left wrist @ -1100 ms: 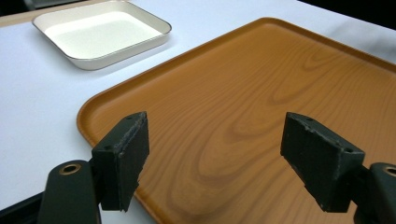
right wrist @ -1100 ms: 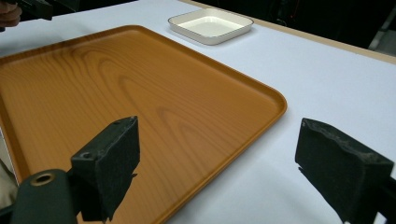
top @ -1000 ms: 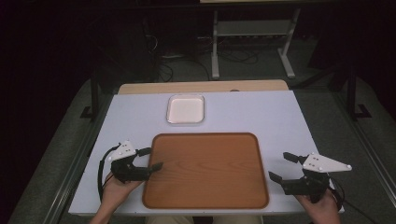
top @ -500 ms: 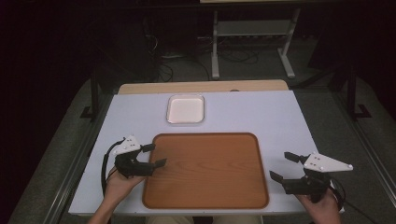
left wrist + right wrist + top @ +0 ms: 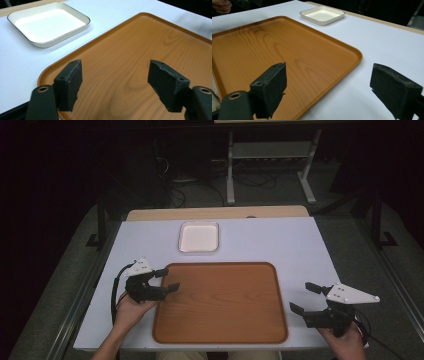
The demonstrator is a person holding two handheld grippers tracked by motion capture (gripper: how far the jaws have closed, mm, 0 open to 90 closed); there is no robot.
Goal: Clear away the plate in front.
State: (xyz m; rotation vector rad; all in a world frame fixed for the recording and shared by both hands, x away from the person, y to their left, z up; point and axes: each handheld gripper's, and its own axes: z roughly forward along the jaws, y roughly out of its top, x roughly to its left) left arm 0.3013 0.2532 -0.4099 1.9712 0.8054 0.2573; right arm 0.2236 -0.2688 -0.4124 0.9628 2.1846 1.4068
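Hovering jaws over tray (image 5: pixel 140 50) corner

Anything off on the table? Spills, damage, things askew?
Nothing stands out. The wooden tray lies flat and square to the table edge, bare and unmarked. The white dish sits level behind it, apart from it, with nothing in it. Both tools, left and right, are open and hold nothing.

dish (image 5: pixel 199 237) behind tray (image 5: pixel 220 302), on table (image 5: pixel 300 245)
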